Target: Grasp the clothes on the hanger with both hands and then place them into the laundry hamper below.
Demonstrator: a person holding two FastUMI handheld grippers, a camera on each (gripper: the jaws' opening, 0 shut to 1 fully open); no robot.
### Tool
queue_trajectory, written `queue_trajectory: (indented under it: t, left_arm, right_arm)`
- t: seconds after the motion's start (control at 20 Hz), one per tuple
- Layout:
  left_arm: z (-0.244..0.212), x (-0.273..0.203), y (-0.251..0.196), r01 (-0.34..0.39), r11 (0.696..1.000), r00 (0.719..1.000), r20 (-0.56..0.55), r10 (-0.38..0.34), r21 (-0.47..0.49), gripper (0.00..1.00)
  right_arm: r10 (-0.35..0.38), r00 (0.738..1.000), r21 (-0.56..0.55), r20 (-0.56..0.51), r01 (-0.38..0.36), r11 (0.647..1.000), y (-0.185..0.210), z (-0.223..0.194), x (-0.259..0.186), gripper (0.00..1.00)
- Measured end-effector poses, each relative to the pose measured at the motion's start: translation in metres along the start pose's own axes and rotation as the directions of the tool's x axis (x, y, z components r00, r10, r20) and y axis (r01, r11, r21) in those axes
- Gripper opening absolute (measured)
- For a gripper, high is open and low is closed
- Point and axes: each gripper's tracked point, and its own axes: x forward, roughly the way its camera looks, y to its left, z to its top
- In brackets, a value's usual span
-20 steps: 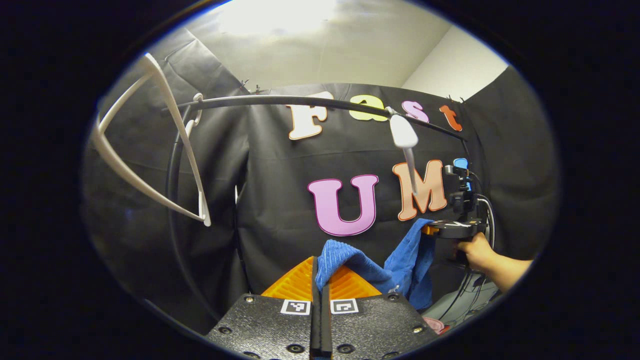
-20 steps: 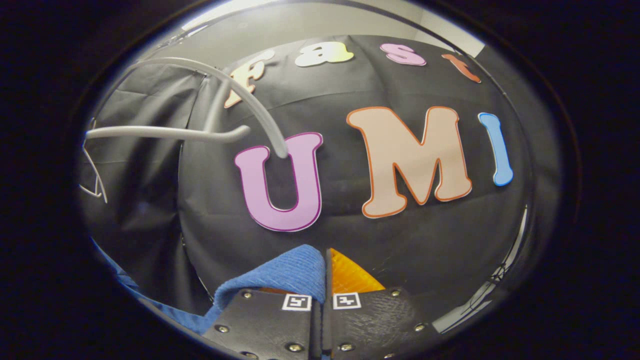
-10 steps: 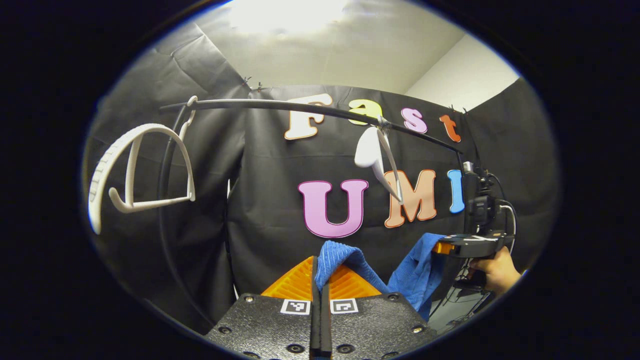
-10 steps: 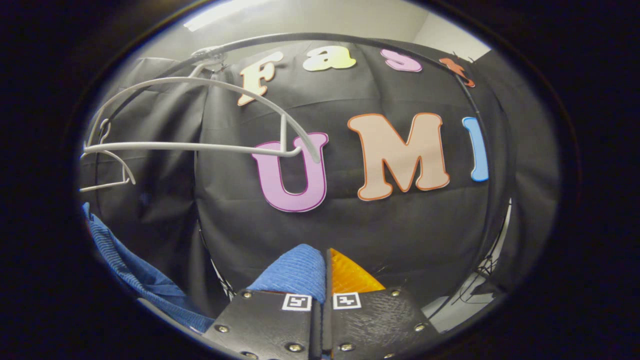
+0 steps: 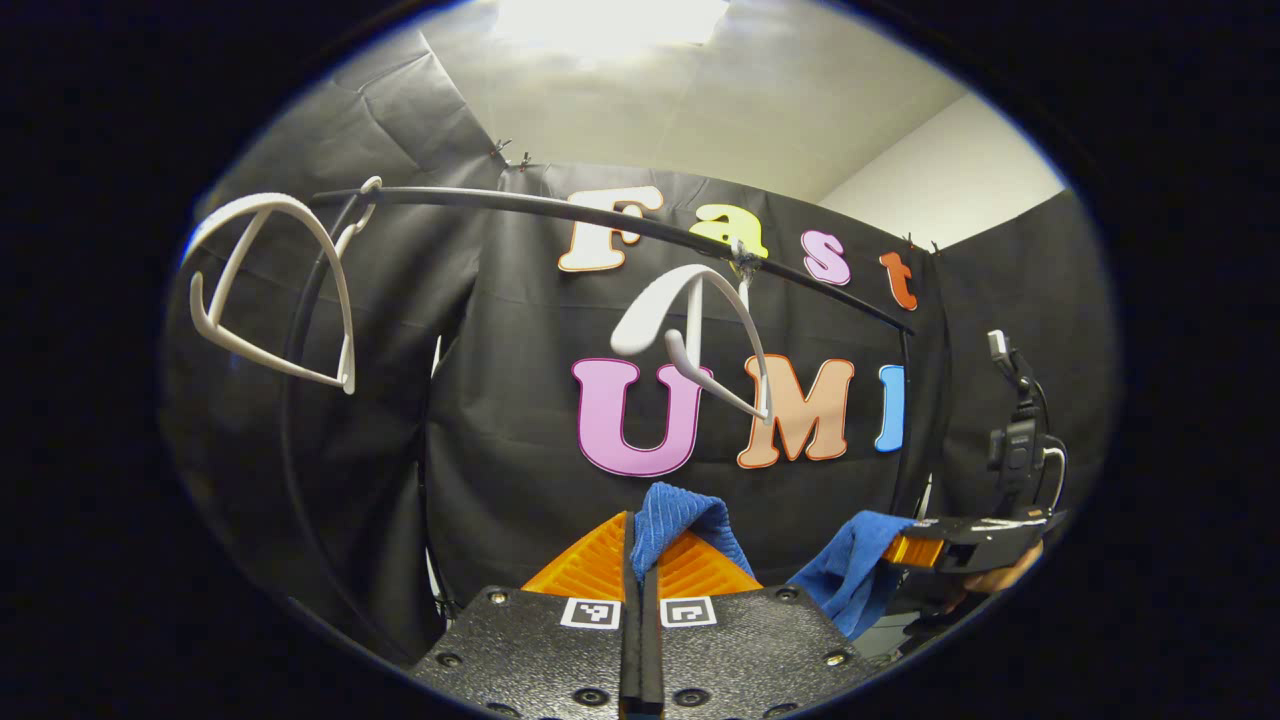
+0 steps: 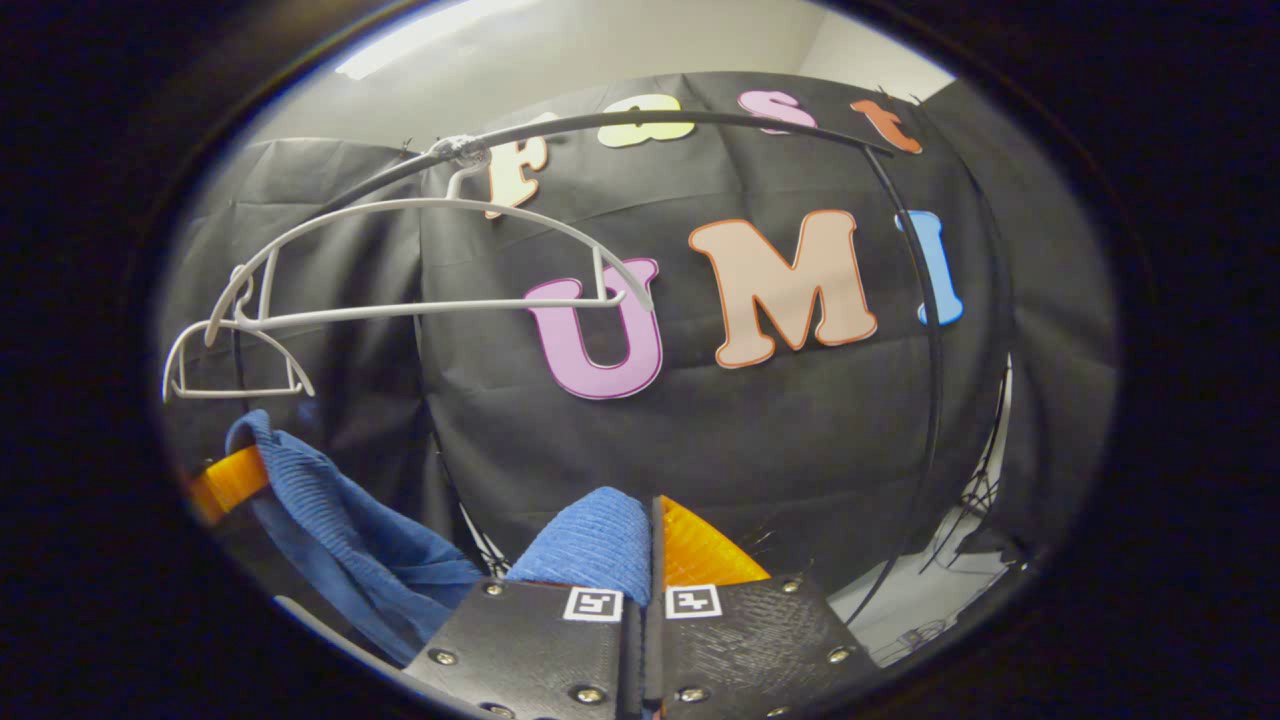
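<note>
black rail [image 5: 560,203] | white hangers [image 5: 700,330] (bare) | pale ceiling [image 5: 720,90]

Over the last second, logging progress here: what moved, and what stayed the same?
Both tools came down and back from the rail, carrying the blue cloth lower. The bare hangers swung and turned on the rail. Unchanged: left tool and right tool stay shut on the cloth.

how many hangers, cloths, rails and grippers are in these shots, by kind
White plastic hangers: 2, one near, one farther along.
Blue ribbed cloth: 1.
Black curved metal rail: 1.
Orange-fingered grippers: 2, the left gripper and the right gripper.
Total: 6.
</note>
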Motion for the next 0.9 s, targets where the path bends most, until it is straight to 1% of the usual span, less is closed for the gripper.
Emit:
queue_trajectory:
  t: [0.05,0.1,0.15,0.25,0.3,0.4,0.45,0.5,0.55,0.65,0.8,0.85,0.9]
  left_arm:
    - [-0.005,0.001,-0.009,0.012,1.0,1.0,-0.01,-0.012,0.007,0.0]
    - [-0.009,0.002,-0.017,0.025,1.0,1.0,-0.016,-0.025,0.013,0.0]
    - [-0.011,0.004,-0.023,0.03,1.0,0.999,-0.017,-0.03,0.007,0.0]
    - [-0.018,0.009,-0.04,0.059,0.998,0.998,-0.035,-0.059,-0.016,0.0]
    - [-0.019,0.011,-0.051,0.078,0.997,0.996,-0.04,-0.079,-0.019,0.0]
    - [-0.02,0.008,-0.072,0.107,0.994,0.994,-0.026,-0.107,0.002,0.0]
    - [-0.021,0.009,-0.078,0.114,0.993,0.993,-0.02,-0.113,0.018,0.0]
    - [-0.026,0.011,-0.078,0.101,0.995,0.995,-0.016,-0.101,0.018,0.0]
    - [-0.019,0.015,-0.085,0.118,0.993,0.993,-0.018,-0.118,0.005,0.01]
    - [-0.021,0.013,-0.107,0.167,0.985,0.986,-0.017,-0.168,-0.04,0.01]
    - [-0.011,0.024,-0.127,0.201,0.979,0.979,-0.013,-0.201,-0.037,0.01]
    - [-0.009,0.026,-0.134,0.209,0.977,0.978,-0.008,-0.21,-0.038,0.0]
    - [-0.007,0.026,-0.139,0.218,0.975,0.976,-0.002,-0.218,-0.038,0.01]
  right_arm:
    - [-0.003,1.0,0.013,-0.003,0.003,1.0,0.002,-0.001,-0.007,0.02]
    - [0.004,1.0,0.024,-0.008,-0.004,1.0,0.007,-0.003,-0.015,0.04]
    - [0.024,1.0,0.032,-0.015,-0.023,0.999,0.014,-0.006,-0.02,0.02]
    - [0.064,0.997,0.074,-0.033,-0.061,0.995,0.027,-0.01,-0.034,0.02]
    - [0.07,0.997,0.093,-0.028,-0.067,0.993,0.03,-0.007,-0.041,0.02]
    - [0.088,0.996,0.079,-0.01,-0.087,0.993,0.04,0.001,-0.052,0.02]
    - [0.083,0.997,0.059,-0.004,-0.083,0.995,0.04,0.004,-0.058,0.02]
    - [0.061,0.998,0.063,0.009,-0.061,0.996,0.03,0.009,-0.063,0.02]
    - [0.036,0.999,0.073,0.01,-0.036,0.997,0.019,0.012,-0.07,0.03]
    - [0.006,1.0,0.075,0.022,-0.008,0.997,0.006,0.018,-0.074,0.03]
    - [-0.026,0.999,0.07,0.046,0.023,0.997,-0.011,0.031,-0.083,0.03]
    - [-0.039,0.998,0.066,0.053,0.036,0.997,-0.016,0.036,-0.085,0.0]
    - [-0.048,0.997,0.057,0.06,0.044,0.997,-0.021,0.04,-0.086,0.03]
